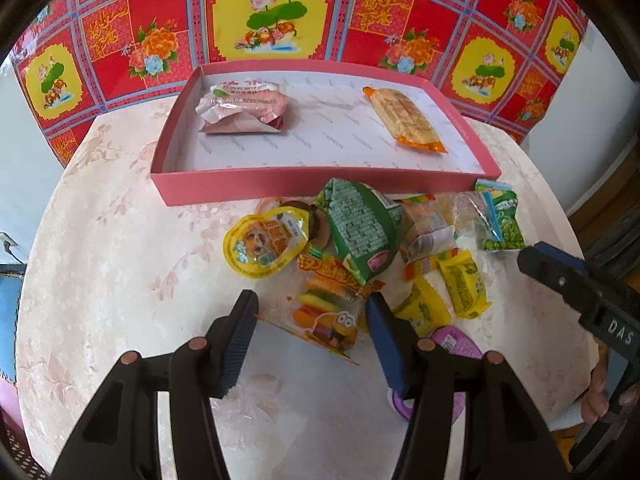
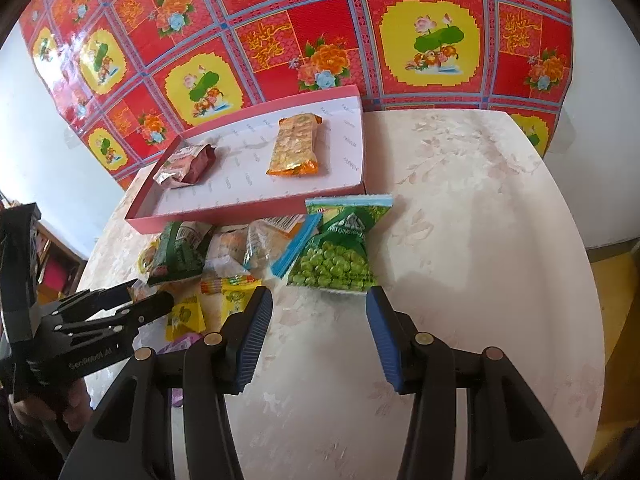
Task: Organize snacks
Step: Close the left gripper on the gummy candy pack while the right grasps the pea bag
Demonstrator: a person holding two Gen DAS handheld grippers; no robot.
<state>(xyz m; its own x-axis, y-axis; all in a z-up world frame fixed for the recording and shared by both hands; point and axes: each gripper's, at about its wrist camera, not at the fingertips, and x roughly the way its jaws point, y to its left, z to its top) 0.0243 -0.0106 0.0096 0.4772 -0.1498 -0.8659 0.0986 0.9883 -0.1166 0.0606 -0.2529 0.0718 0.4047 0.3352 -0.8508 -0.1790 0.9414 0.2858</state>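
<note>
Pea packet (image 2: 340, 256) green (corner-torn, blue-edged).

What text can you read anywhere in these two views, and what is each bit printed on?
"DAS": right gripper body.
"GenRobot.AI": left gripper body.
"FASHION", repeated: tray lining.
"HEI QING HAI", roughly: green pea bag.
Print on the other snack packets is too small or blurred to read.

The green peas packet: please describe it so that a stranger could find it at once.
Find the shallow pink box on the pale table. Loose snacks lie in front of it, and the green peas packet lies at their right end. It alone shows round green peas, with a blue sealed strip along its top.
</note>
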